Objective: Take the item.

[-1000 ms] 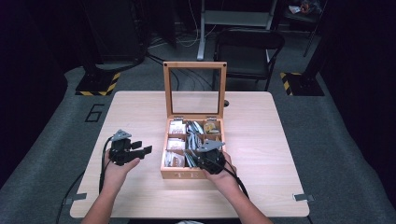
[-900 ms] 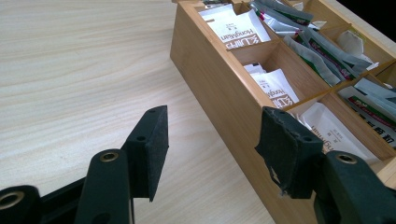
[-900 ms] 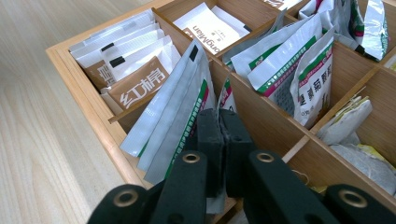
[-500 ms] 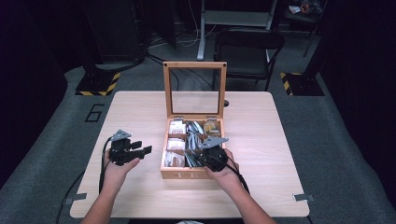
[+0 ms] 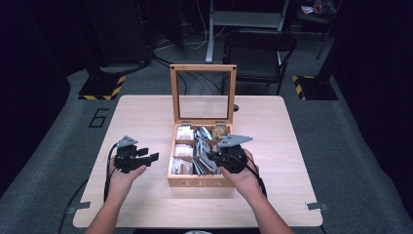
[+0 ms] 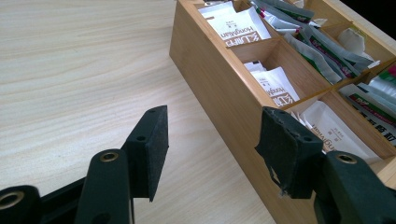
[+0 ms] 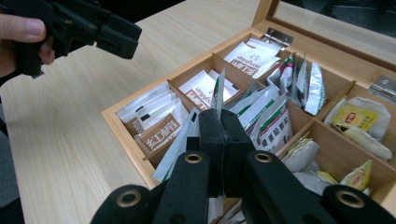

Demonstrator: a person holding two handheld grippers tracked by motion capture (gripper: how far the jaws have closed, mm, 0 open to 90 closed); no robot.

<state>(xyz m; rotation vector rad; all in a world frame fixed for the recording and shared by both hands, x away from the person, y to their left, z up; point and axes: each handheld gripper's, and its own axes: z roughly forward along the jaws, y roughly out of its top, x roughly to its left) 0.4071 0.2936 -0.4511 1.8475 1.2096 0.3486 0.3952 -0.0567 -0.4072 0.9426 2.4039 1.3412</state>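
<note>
**Two grippers at an open tea box, one sachet pinched**

Two hand-held grippers are seen at a light wooden table (image 5: 146, 112), on which a wooden tea box (image 5: 199, 183) stands with its glass lid (image 5: 203, 92) raised upright. The right gripper (image 7: 218, 122) is held above the box's middle row, its black jaws pressed together on the edge of a thin tea sachet (image 7: 217, 93), which stands on edge above the green-and-white packets (image 7: 271, 123) packed below it. White packets with red lettering (image 7: 201, 88) are stacked in the compartments on the far side, and yellow packets (image 7: 357, 116) lie in the compartments on the other. The left gripper (image 6: 212, 149) is held low over the bare tabletop just beside the box's outer wall, its jaws parted about halfway with nothing between them. In the high view the left gripper (image 5: 146, 158) is kept apart from the box, pointing towards it.
</note>
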